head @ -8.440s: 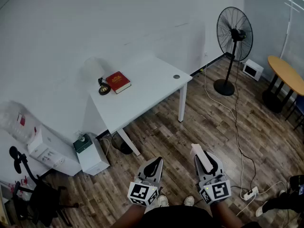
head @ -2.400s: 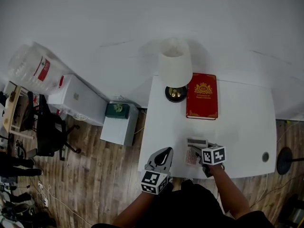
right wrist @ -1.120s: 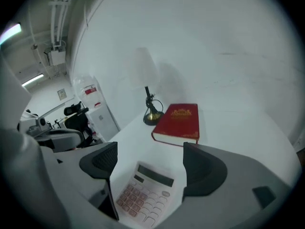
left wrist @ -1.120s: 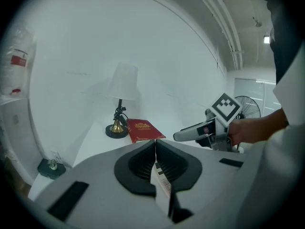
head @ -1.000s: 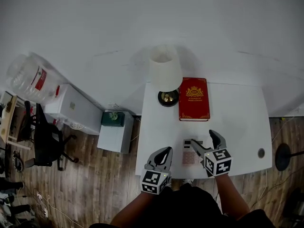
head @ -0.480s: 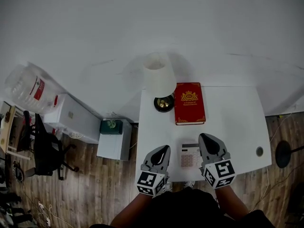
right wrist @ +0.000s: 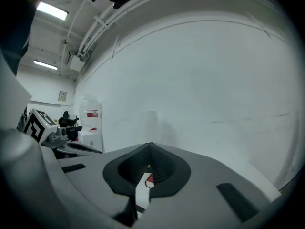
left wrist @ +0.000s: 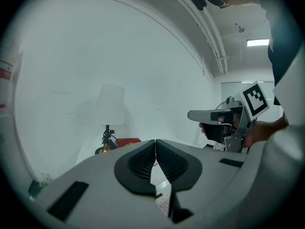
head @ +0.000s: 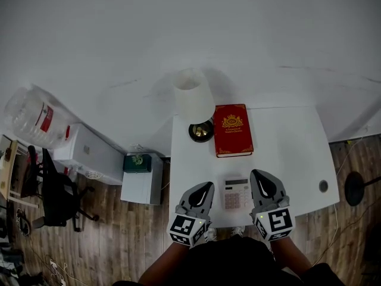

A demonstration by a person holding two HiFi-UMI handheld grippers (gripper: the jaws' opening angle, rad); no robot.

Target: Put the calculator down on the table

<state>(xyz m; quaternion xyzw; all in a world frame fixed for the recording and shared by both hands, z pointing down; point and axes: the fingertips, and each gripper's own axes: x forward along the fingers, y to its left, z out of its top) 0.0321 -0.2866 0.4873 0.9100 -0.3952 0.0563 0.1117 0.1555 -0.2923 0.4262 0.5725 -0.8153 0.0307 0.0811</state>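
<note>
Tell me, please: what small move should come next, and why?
Probably just draw both grippers back: the calculator already lies flat on the white table between the left gripper and the right gripper, and both have their jaws together, holding nothing.

Shows smooth matt white on the table (head: 286,154), pale plastic on the calculator (head: 236,193), smooth gilt-stamped red on the book (head: 233,130), shiny brassy metal at the lamp base (head: 201,131).
</note>
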